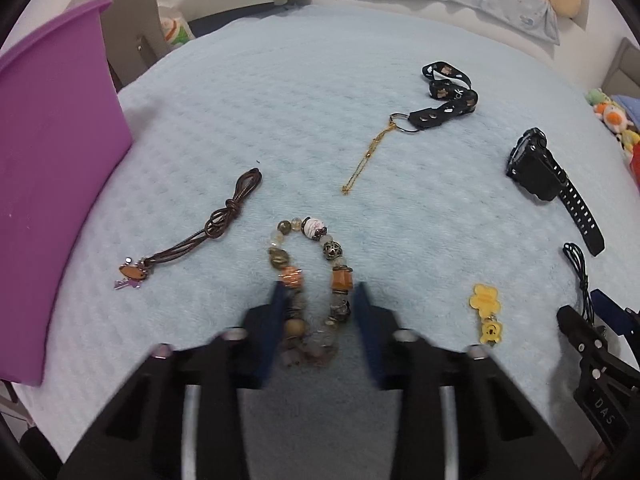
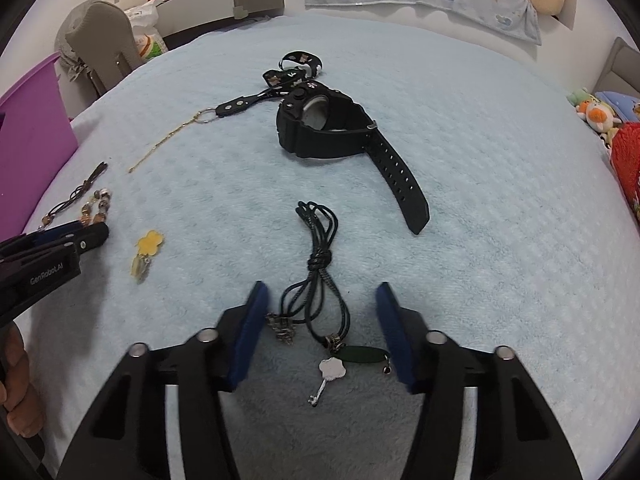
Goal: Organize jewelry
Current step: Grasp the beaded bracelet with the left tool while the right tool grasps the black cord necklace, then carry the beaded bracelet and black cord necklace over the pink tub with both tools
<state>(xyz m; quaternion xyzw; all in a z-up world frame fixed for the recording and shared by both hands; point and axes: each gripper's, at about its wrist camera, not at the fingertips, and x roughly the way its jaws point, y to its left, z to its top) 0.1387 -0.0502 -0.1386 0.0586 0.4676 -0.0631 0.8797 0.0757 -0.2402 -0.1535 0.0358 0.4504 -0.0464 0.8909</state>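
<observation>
Jewelry lies on a pale blue blanket (image 1: 280,112). My left gripper (image 1: 320,292) is open, its jaws on either side of a beaded bracelet (image 1: 310,264), low over the blanket. A brown cord necklace (image 1: 208,232) lies to its left, a yellow bear charm (image 1: 486,312) to its right. My right gripper (image 2: 320,292) is open around a black cord necklace (image 2: 320,272) with a key pendant (image 2: 326,376). A black watch (image 2: 332,128), a gold chain (image 2: 168,140) and a black strap (image 2: 280,80) lie farther off.
A purple bin (image 1: 48,184) stands at the blanket's left edge. Stuffed toys (image 2: 596,114) and a red plush item (image 2: 628,160) sit at the right. A grey chair (image 2: 104,40) and a bag stand behind on the left.
</observation>
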